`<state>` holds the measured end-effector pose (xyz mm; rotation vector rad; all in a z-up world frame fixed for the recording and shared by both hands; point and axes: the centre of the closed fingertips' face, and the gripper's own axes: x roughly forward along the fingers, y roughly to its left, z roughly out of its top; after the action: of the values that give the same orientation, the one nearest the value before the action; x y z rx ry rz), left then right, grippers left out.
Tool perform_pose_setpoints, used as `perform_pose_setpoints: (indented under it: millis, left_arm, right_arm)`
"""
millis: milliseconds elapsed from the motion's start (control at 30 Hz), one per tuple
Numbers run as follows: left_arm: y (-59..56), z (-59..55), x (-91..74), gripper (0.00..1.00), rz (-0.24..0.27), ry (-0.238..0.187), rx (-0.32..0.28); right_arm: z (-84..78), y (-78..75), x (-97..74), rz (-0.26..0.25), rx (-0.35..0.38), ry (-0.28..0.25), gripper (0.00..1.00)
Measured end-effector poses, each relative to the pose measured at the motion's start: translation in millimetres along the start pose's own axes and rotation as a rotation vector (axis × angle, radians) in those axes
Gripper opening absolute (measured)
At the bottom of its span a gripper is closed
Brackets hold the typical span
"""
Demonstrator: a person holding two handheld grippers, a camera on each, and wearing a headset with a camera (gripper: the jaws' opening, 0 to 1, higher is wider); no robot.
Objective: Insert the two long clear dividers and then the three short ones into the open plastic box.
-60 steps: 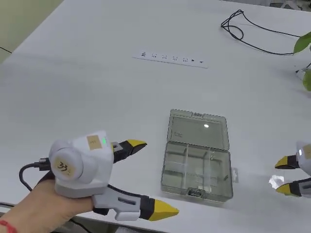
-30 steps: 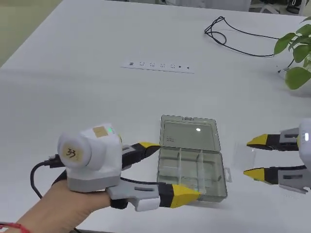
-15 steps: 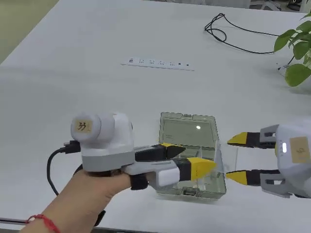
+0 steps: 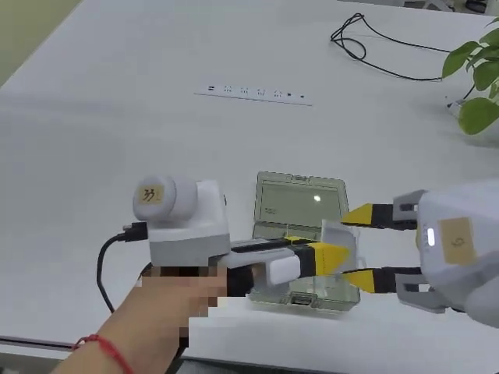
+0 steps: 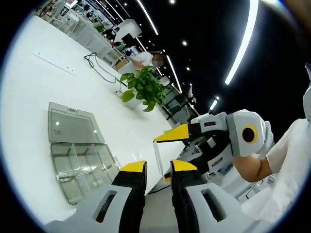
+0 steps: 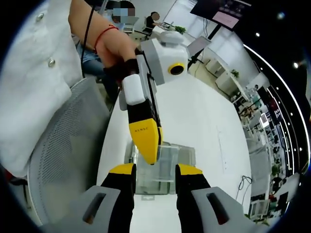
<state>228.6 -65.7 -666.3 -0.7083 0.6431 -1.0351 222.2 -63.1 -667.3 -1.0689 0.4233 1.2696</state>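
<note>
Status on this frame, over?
Right gripper shut on a clear divider beside the open box. Left gripper over the box, jaws nearly closed at the divider's edge, grip unclear. Some dividers already seated.

Left hand (image 4: 181, 296) points the left hand-held gripper (image 4: 318, 251) to the right, jaws nearly together; whether they pinch anything is unclear. The right hand-held gripper (image 4: 361, 248) faces it, tips close, jaws spread around a clear divider (image 6: 167, 156) held between them.
</note>
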Motion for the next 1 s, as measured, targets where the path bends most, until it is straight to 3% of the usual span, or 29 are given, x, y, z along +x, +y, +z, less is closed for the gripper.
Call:
perform_pose_setpoints:
  millis: [467, 1000]
  left_arm:
    - [-0.3, -2.6, -1.4, 0.00, -0.016, 0.001, 0.006]
    - [0.5, -1.0, 0.3, 0.00, -0.007, -0.012, -0.002]
  right_arm:
    - [5.6, 1.4, 3.3, 0.024, -0.026, 0.008, 0.33]
    - [4.4, -0.7, 2.6, 0.018, -0.057, 0.025, 0.33]
